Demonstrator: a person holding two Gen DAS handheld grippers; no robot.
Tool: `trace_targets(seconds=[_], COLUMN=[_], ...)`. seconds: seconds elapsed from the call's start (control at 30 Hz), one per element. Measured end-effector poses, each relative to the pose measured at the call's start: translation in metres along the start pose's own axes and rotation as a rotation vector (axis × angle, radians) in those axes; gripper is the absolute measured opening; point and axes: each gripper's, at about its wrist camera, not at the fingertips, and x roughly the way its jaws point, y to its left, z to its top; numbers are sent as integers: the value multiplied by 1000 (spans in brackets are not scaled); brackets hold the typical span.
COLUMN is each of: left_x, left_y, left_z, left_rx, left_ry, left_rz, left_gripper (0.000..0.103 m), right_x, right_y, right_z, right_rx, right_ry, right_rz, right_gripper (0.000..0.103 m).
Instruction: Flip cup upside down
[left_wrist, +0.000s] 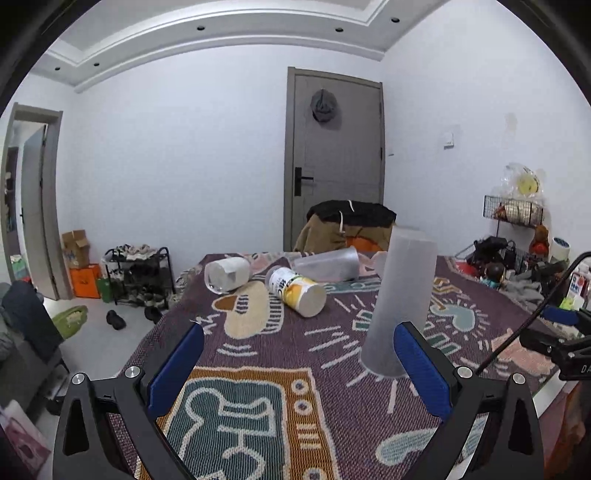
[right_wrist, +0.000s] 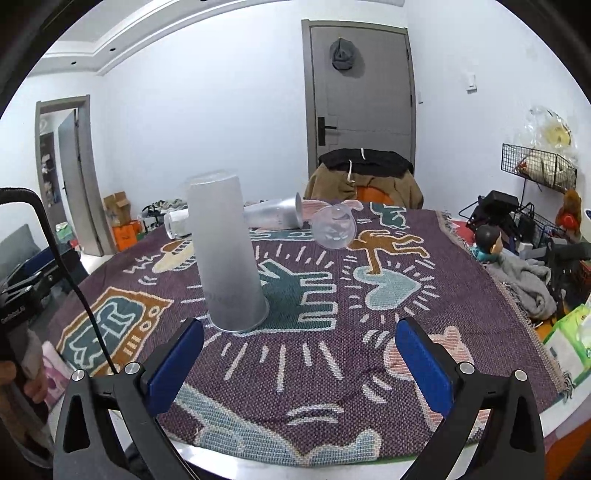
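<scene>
A tall frosted plastic cup (left_wrist: 400, 299) stands upside down, rim on the patterned cloth, just beyond my left gripper's right finger. It also shows in the right wrist view (right_wrist: 227, 258), ahead and left of my right gripper. My left gripper (left_wrist: 298, 363) is open and empty, close above the cloth. My right gripper (right_wrist: 300, 363) is open and empty too. Neither touches the cup.
Further back lie a clear cup on its side (left_wrist: 327, 264), a yellow-labelled can (left_wrist: 297, 291), a glass jar with a white label (left_wrist: 227, 275) and a small clear cup (right_wrist: 334, 227). A draped chair (right_wrist: 365, 177) stands behind the table (right_wrist: 258, 454). Clutter fills the right side (right_wrist: 524, 258).
</scene>
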Motion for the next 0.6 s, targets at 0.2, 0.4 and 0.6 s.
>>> trace_targets(seconds=[0.2, 0.4, 0.6], left_x=[-2, 0, 1], left_y=[-6, -4, -5], left_z=[-3, -6, -7], left_rx=[35, 9, -3], left_ry=[-20, -9, 0], left_rz=[5, -14, -26], left_gripper=[103, 103, 103], right_x=[-2, 4, 5], right_y=[1, 6, 9], right_z=[-6, -10, -12], right_rx=[6, 6, 10], right_ry=[-27, -8, -6], right_rz=[10, 23, 29], right_gripper=[103, 103, 103])
